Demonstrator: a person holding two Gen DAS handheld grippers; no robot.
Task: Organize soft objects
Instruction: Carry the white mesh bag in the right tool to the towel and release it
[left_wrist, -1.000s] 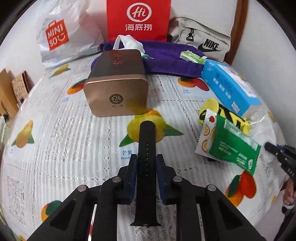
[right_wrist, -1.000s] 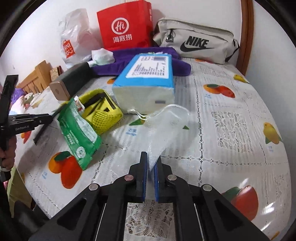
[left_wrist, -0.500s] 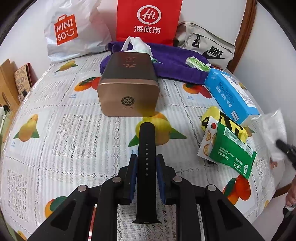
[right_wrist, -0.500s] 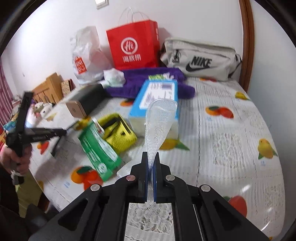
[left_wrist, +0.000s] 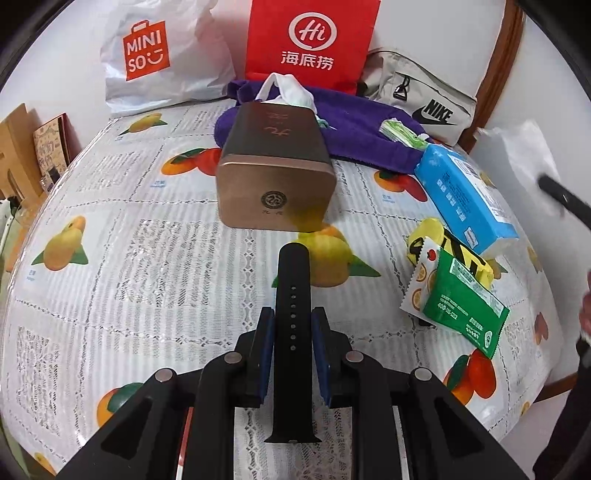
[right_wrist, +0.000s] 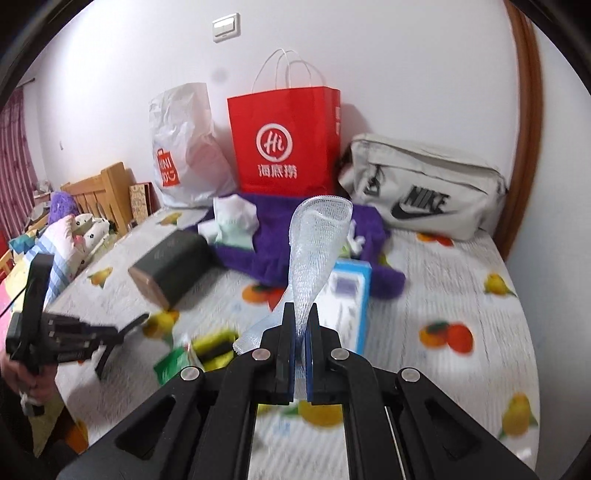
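1. Between my left gripper (left_wrist: 292, 325) pads: black watch strap (left_wrist: 291, 295), clamped, pointing at the bronze tin (left_wrist: 275, 184) over the fruit-print tablecloth (left_wrist: 129, 258).
2. Right gripper (right_wrist: 300, 328) pinched tight on clear mesh sleeve (right_wrist: 317, 240), held above the table; it sticks up past the blue tissue pack (right_wrist: 351, 295).

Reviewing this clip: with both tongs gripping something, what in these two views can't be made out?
- Right wrist view: motion blur smears the green packet and yellow pouch; print unreadable.
- Right wrist view: the clear mesh sleeve's lower end is hidden between the right tongs.
- Left wrist view: the right tongs are a cut-off blur at the picture's right edge.
- Left wrist view: the bronze box's contents are hidden; it is closed.
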